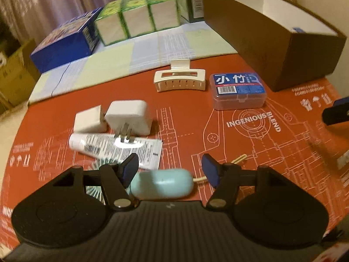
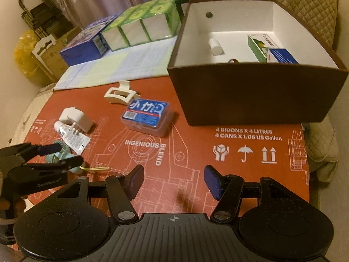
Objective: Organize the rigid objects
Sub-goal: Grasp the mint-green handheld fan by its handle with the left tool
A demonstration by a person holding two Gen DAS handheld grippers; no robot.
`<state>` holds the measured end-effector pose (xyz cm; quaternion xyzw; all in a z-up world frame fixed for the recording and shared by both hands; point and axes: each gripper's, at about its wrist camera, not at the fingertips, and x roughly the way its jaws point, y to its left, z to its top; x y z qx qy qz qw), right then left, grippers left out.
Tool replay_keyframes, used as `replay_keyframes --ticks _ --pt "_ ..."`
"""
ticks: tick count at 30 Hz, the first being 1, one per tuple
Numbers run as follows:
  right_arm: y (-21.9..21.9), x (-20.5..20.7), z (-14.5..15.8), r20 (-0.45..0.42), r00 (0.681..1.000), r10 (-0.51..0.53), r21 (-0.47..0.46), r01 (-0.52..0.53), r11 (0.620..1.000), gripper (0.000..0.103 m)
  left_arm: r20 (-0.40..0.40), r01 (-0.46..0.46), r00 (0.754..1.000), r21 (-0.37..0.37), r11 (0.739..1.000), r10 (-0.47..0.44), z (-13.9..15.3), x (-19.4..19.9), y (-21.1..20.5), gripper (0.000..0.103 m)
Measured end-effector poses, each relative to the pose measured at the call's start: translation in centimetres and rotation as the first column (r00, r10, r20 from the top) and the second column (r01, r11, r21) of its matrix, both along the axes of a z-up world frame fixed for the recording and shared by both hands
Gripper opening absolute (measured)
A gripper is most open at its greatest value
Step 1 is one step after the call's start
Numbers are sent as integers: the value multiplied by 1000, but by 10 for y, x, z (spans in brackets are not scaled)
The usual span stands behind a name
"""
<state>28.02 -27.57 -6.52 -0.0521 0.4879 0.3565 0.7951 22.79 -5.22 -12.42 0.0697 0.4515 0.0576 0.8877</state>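
My left gripper [image 1: 170, 170] is open and hangs low over a pale teal handheld fan [image 1: 161, 184] on the red printed cardboard [image 1: 240, 144]. The fan's handle lies between the jaws, with a gap at the right pad. Its ribbed head [image 1: 96, 187] shows under the left finger, and a yellow loop [image 1: 237, 161] trails off to the right. In the right wrist view the left gripper [image 2: 61, 156] straddles the fan [image 2: 54, 156] at the far left. My right gripper [image 2: 174, 179] is open above bare cardboard with nothing between its fingers.
Two white plug adapters [image 1: 128, 118], a white tube [image 1: 113, 148], a cream hair claw [image 1: 180, 80] and a clear floss-pick case [image 1: 238, 89] lie on the cardboard. A brown open box [image 2: 257, 96] holds a white bottle [image 2: 216, 45] and small cartons. Tissue packs [image 1: 137, 17] line the back.
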Motion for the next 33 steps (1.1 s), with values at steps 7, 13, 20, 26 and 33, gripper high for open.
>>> replay_keyframes --ticks 7,13,20,26,33 --pt "-5 3 -8 -15 1000 -14 -20 14 1000 58 -28 21 999 49 999 -19 -13 -5 2 56" --pt "-5 4 -15 -34 999 -10 -40 9 999 58 -39 3 999 49 999 -1 -12 -27 14 56" --pt "7 4 -22 -51 998 25 -51 -27 998 58 -45 -95 994 48 994 97 -4 -57 35 54" --pt "18 2 -27 -60 996 64 -60 -67 996 58 -24 -221 975 -103 970 220 21 -87 54 53" --pt "25 4 -30 -61 995 83 -74 -88 993 58 -123 -411 910 -375 831 395 13 -100 93 53"
